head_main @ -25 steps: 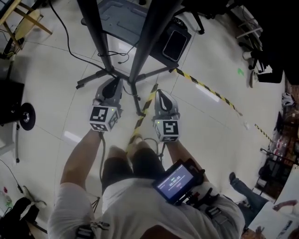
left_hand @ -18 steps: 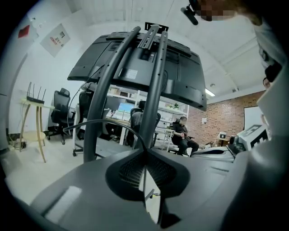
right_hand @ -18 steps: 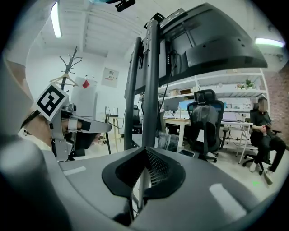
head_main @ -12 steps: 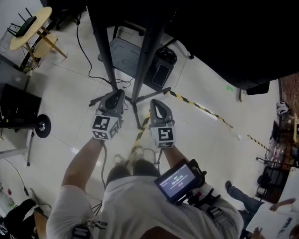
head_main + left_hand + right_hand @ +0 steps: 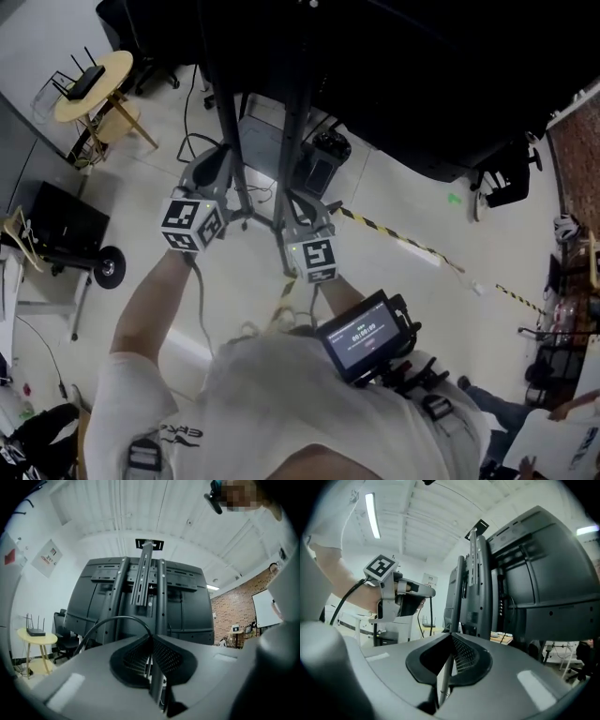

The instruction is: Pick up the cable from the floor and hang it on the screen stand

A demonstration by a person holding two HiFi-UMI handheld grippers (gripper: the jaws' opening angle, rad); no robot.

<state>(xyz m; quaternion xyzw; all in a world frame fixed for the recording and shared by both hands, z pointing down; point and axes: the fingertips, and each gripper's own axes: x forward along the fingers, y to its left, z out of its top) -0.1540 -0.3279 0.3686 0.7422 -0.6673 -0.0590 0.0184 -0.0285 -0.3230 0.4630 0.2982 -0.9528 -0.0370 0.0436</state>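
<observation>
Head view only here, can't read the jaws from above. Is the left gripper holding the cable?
Observer: Yes. In the left gripper view the left gripper is shut on the black cable, which arcs out to its left.
Operator: Right one?
Observer: The right gripper is shut, and no cable shows past its tips.
Operator: What's ahead of it?
Observer: The screen stand upright, just ahead of the jaws, with the screen back to its right.

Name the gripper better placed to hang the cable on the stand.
Left: the left gripper clamps the cable and faces the screen stand squarely; the right gripper is shut, no cable showing.
</observation>
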